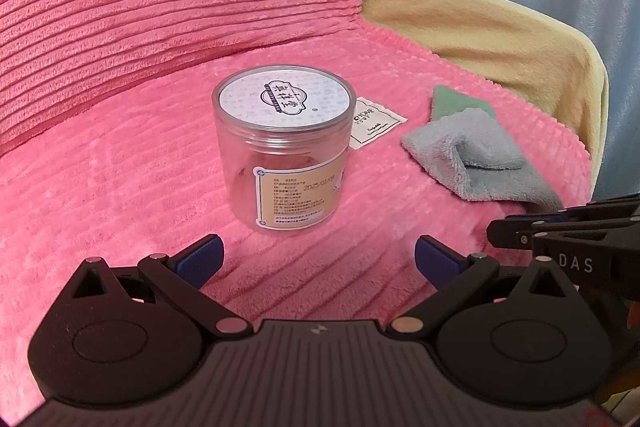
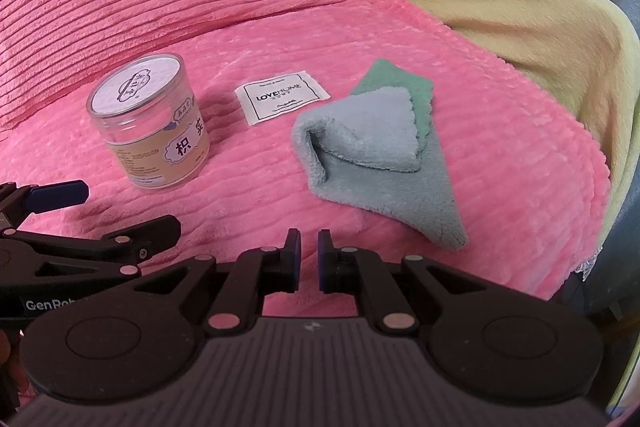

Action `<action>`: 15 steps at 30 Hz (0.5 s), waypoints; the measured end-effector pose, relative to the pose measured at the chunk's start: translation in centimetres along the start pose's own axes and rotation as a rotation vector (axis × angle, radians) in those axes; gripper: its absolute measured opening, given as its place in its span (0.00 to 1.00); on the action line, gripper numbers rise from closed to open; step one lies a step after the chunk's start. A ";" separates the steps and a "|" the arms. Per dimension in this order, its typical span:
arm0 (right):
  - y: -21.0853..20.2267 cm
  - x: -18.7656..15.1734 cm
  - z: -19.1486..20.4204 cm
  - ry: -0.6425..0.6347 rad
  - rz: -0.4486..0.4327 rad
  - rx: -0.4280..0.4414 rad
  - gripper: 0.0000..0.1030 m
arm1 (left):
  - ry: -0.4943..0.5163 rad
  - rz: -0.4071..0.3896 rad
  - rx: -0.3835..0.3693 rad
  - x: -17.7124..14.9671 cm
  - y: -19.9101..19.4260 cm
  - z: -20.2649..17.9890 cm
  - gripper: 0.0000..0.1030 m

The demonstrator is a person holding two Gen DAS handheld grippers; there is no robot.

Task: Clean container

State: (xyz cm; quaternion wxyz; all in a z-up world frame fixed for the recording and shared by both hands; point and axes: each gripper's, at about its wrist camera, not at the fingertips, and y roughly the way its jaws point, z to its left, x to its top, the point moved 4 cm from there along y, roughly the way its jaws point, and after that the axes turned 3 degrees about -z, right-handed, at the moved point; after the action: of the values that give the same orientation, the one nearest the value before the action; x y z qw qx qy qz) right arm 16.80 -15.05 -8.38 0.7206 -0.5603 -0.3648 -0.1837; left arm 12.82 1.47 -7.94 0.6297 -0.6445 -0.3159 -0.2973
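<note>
Black plastic linkages, blue pads: left hand-held gripper (image 1: 319, 261) spread wide and empty, aimed at the container (image 1: 284, 151) just ahead. Right hand-held gripper (image 2: 309, 261) nearly closed, a slim gap between its pads, clamping nothing, pointed toward the cloth (image 2: 376, 155).

Judged as barely begun: lid (image 1: 284, 98) on, cloth untouched, no wiping yet. Left to do, likely: steady the container, pick up the cloth, wipe.

Container: clear rigid cylinder, upright, ridged neck, round white printed lid, tan paper label; apparently empty. Resting on the soft pink ribbed blanket (image 1: 100, 187). Cloth: fluffy grey microfibre, loosely folded over a green layer, well to the right. Between them, a flat white sewn tag (image 2: 282, 101). Behind, yellow fleece (image 2: 500, 11).
</note>
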 end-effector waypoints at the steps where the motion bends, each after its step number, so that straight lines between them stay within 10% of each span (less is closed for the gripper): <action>1: 0.0 0.0 0.0 0.000 0.000 0.000 0.04 | 0.000 0.000 0.000 0.0 0.0 0.0 0.99; 15: -0.2 -0.3 0.9 0.013 -0.002 -0.014 0.04 | 0.004 0.002 0.004 0.0 0.1 -0.2 0.99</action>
State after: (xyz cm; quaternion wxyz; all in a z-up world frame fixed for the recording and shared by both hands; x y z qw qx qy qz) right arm 16.13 -14.31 -8.39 0.7189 -0.5635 -0.3596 -0.1905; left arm 12.87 1.30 -7.99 0.6319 -0.6430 -0.3144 -0.2973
